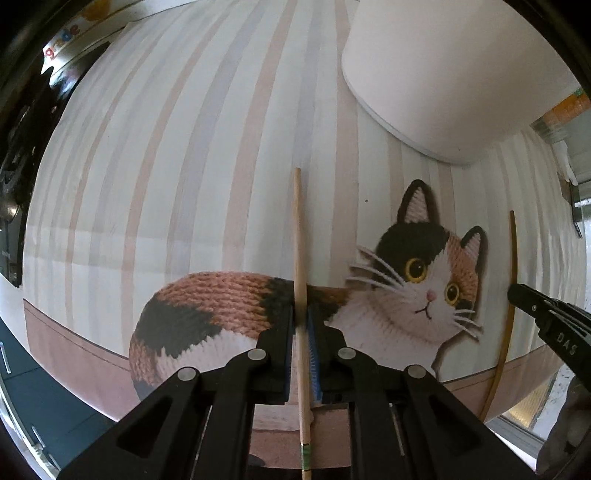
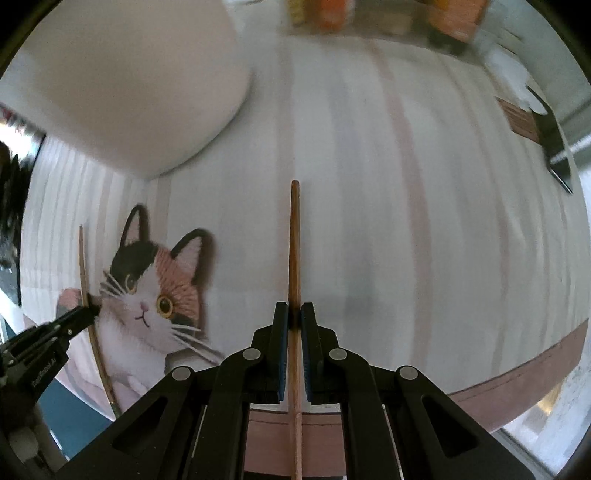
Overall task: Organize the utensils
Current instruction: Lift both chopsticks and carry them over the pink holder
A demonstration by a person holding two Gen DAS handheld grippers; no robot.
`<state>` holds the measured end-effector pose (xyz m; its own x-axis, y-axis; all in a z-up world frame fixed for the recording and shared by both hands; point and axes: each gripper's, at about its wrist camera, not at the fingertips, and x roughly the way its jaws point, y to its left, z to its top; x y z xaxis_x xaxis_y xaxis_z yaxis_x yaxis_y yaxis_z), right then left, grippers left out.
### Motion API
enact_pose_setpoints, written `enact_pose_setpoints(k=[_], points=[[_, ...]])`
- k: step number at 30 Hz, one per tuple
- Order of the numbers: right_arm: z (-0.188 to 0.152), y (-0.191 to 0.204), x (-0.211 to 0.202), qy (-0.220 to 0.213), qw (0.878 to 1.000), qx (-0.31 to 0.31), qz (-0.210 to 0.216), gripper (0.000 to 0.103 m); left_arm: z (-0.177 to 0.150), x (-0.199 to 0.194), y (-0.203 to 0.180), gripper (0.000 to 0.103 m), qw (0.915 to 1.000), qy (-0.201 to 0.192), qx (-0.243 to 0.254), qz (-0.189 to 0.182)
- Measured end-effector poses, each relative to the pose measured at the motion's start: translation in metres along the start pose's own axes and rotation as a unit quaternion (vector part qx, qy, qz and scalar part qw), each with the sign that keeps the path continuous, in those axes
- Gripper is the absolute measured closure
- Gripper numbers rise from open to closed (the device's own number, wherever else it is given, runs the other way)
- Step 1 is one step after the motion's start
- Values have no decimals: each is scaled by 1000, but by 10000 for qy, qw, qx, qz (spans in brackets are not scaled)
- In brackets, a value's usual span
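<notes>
In the left wrist view my left gripper [image 1: 300,315] is shut on a pale wooden chopstick [image 1: 297,229], which runs straight up between the blue pads and hangs over the cat's back on the striped placemat [image 1: 184,166]. The right gripper [image 1: 517,291] shows at the right edge, holding a darker chopstick [image 1: 515,243]. In the right wrist view my right gripper [image 2: 294,314] is shut on that darker chopstick [image 2: 294,240] above the placemat [image 2: 406,221]. There the left gripper [image 2: 90,310] sits at the far left with the pale chopstick [image 2: 83,258] beside the cat's face.
A large white rounded container [image 1: 443,74] [image 2: 129,81] stands at the back of the mat, near both chopstick tips. A knife [image 2: 554,147] lies on a brown board at the far right edge. Blurred orange packages [image 2: 332,11] line the back.
</notes>
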<state>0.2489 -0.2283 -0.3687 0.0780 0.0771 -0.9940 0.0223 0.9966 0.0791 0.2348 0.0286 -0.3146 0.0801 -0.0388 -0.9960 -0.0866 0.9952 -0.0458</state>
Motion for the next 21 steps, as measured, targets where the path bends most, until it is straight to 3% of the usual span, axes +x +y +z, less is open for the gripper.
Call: enact_pose_setpoints(k=[10,13,18,21], points=[[13,15,1,302,9989,-147,-319,95,22,-2,-5,92,9999,47,156,57],[46,31,0,296,9986,-153,-399,93,14,6,-7,92,9996,44,213,157],[53,51,2,130,9978,-318,-559,91,27,11,-14,98,9994,-45,225,247],[48,58,-1,52,9979,-354,-547,96,32,8,-13,99,9990,-183,224,337]])
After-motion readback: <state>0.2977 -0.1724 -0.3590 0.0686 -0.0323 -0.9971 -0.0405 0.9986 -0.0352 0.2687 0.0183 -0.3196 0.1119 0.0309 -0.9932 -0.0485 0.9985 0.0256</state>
